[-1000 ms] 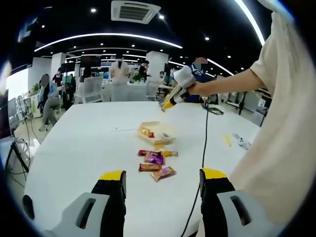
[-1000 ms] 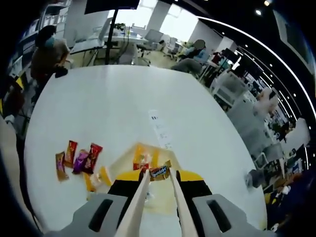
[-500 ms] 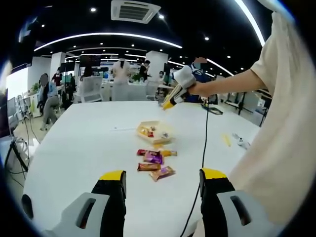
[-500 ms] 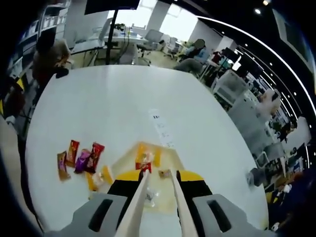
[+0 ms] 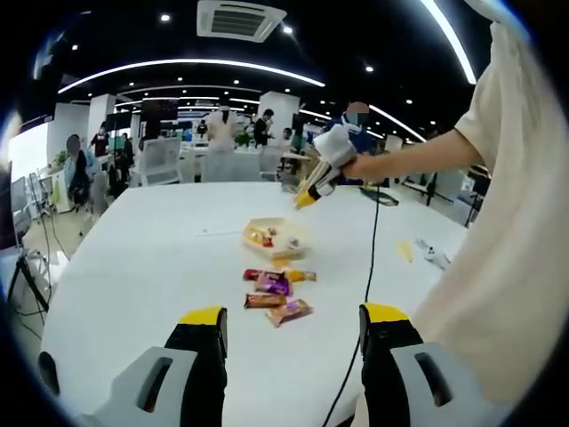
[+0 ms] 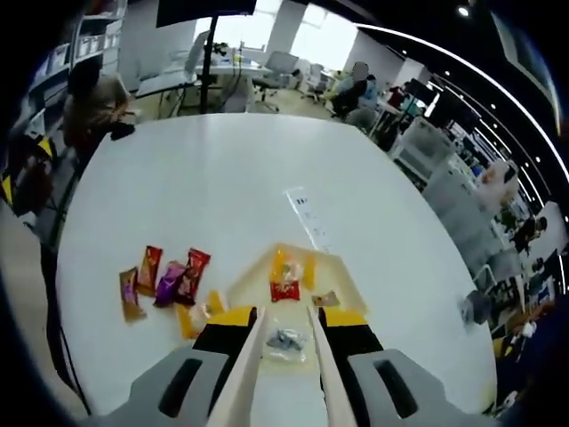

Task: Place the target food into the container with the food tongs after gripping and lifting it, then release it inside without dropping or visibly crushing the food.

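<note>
Loose snack packets [image 6: 164, 280] lying on the surface [image 6: 178, 187] left of the container [image 6: 298, 298]; container already holding wrapped pieces; right hand-held gripper [image 6: 281, 331] clamped on the food tongs [image 6: 277, 374], tips parted, empty, long axis pointing at the container; release judged done; next, fetch another packet; left hand-held gripper [image 5: 293, 325] apart, idle.

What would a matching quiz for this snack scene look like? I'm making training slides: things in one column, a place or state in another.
Things:
1. tongs
2. tray
3. purple snack
4. left hand-held gripper

Places or states:
A. on the table, in the row beside the tray
B. held in the right hand-held gripper, tips empty
C. open, holding nothing
D. holds several wrapped snacks

Pairs: 1-B, 2-D, 3-A, 4-C
</note>
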Demonstrator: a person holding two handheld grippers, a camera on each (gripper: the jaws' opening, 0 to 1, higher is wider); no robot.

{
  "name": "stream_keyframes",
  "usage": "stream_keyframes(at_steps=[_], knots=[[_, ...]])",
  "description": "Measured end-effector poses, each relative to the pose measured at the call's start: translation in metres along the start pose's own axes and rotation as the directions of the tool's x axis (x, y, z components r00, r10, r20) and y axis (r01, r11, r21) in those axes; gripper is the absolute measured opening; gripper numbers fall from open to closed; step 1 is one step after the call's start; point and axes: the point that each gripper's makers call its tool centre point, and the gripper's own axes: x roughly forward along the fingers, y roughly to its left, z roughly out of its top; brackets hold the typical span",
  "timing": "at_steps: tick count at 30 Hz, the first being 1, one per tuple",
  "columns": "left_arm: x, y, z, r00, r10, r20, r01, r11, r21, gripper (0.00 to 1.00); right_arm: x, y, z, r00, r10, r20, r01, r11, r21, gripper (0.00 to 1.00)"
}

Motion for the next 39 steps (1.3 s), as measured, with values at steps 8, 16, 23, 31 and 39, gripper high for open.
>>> stream_keyframes(at_steps=[8,16,23,31,39], knots=[[0.0,-0.003,0.0,1.0,-0.006,0.0,0.006,1.0,0.003,0.6,0.003,0.026,-0.01,0.999,0.043,-0.012,-0.043,0.999,0.005,0.27],[-0.003,-0.003,-0.001,1.0,-0.001,0.002,0.001,1.0,0.002,0.6,0.008,0.055,-0.015,0.995,0.096,-0.027,-0.096,0.995,-0.004,0.27],[-0.004,-0.003,-0.002,1.0,0.0,0.002,0.0,1.0,0.0,0.6,0.015,0.071,-0.024,0.988,0.143,-0.052,-0.145,0.989,-0.042,0.27],[-0.004,-0.003,-0.003,1.0,-0.002,0.0,0.002,1.0,0.0,0.6,0.019,0.087,-0.031,0.976,0.2,-0.09,-0.21,0.971,-0.112,0.27],[-0.004,-0.003,-0.004,1.0,0.002,-0.001,-0.002,1.0,-0.005,0.6,0.02,0.114,-0.039,0.943,0.305,-0.13,-0.324,0.93,-0.173,0.27]])
